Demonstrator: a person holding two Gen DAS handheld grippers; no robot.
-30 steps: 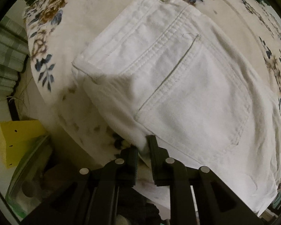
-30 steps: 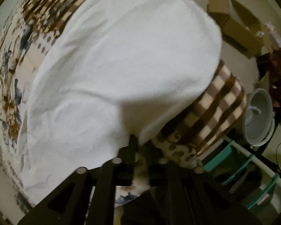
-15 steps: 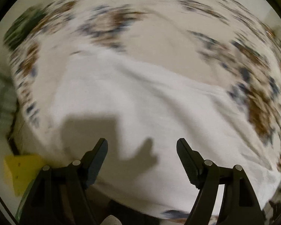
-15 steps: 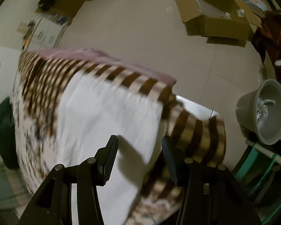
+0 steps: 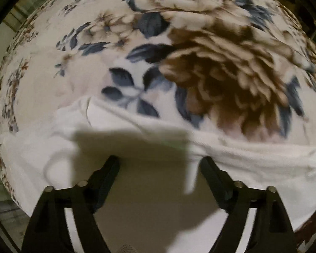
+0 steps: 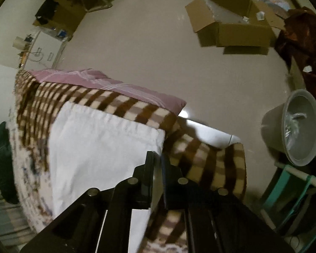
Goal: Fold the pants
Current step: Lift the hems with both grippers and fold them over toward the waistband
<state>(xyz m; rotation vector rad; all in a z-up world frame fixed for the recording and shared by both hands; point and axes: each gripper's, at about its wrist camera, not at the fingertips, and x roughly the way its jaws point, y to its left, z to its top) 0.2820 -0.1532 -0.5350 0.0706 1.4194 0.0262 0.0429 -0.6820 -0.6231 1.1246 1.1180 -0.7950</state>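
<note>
The white pants (image 5: 137, 130) lie flat on the floral blanket (image 5: 210, 63); their far edge runs across the lower half of the left wrist view. My left gripper (image 5: 159, 166) is open and empty, its fingers spread just above the white cloth. In the right wrist view the pants (image 6: 99, 147) lie on the bed up to the brown checked blanket (image 6: 120, 103). My right gripper (image 6: 158, 160) is shut at the near right edge of the pants; a thin strip of white cloth shows between its fingers.
A pink quilt (image 6: 107, 84) lies beyond the checked blanket at the bed's end. On the floor are an open cardboard box (image 6: 231, 23), a grey bucket (image 6: 299, 126), dark red cloth (image 6: 303, 42) and a green-and-white rack (image 6: 295, 179).
Both grippers let go of the pants and opened. The left then moved forward low over the cloth and stays open. The right has closed again at the pants' right edge.
</note>
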